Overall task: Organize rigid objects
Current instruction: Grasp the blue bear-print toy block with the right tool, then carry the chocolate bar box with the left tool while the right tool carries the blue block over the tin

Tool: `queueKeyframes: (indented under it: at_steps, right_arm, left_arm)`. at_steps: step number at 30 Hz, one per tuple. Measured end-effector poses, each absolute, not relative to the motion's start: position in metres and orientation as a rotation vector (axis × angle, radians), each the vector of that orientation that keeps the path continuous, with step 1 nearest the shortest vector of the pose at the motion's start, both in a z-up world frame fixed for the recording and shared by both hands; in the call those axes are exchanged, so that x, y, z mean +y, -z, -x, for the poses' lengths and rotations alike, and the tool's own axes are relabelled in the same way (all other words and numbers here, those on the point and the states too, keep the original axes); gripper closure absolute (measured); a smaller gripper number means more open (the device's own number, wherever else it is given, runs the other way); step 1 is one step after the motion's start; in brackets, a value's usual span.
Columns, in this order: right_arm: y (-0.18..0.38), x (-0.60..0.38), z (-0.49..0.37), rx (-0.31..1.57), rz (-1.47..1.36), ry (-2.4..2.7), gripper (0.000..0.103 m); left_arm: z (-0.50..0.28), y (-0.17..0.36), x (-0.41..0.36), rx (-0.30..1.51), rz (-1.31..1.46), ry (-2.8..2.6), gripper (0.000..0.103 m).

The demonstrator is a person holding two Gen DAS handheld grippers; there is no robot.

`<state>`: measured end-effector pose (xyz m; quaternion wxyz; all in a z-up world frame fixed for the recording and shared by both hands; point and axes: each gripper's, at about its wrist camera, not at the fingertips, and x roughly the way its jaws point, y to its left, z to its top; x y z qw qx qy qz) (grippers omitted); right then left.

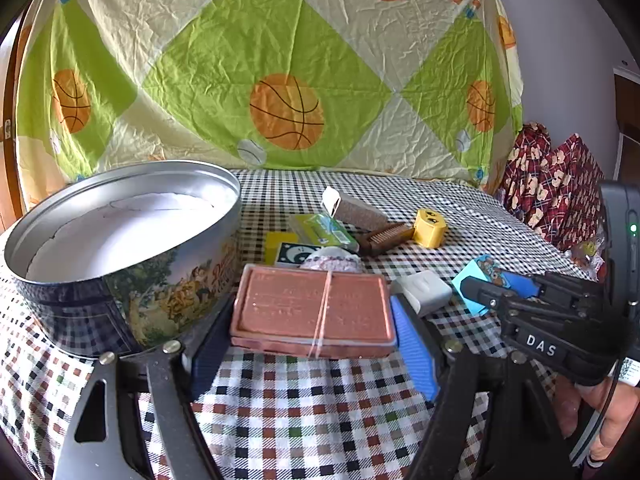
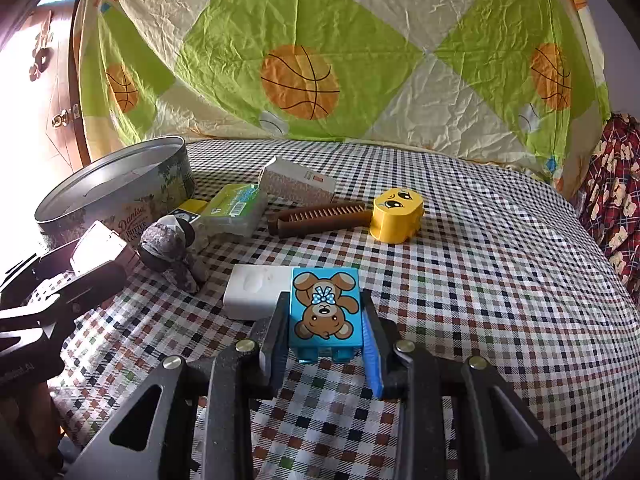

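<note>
My left gripper [image 1: 312,320] is shut on a flat pink box bound with a rubber band [image 1: 312,306], just right of the open round cookie tin [image 1: 120,264]. My right gripper [image 2: 326,316] is shut on a blue toy brick with a bear picture [image 2: 325,308], close to the checkered cloth. The right gripper also shows in the left wrist view [image 1: 520,300] with the blue brick [image 1: 480,280]. The left gripper shows at the left edge of the right wrist view [image 2: 76,276].
On the checkered table [image 2: 480,280] lie a white block [image 2: 256,290], a yellow face brick [image 2: 396,216], a brown comb [image 2: 316,218], a green packet [image 2: 236,204], a white carton [image 2: 296,182], a small yellow box [image 2: 188,206] and a grey speckled lump [image 2: 164,242]. A patterned sheet hangs behind.
</note>
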<state>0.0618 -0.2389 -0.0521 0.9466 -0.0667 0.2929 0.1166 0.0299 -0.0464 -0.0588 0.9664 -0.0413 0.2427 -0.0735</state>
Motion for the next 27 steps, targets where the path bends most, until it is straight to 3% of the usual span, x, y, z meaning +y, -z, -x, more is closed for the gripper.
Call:
queueKeyframes:
  at_steps: [27]
  right_arm:
    - [0.038,-0.252,-0.024,0.32,0.063,-0.234,0.069]
  left_arm:
    - [-0.009,0.055,-0.052,0.406,0.068,0.105,0.026]
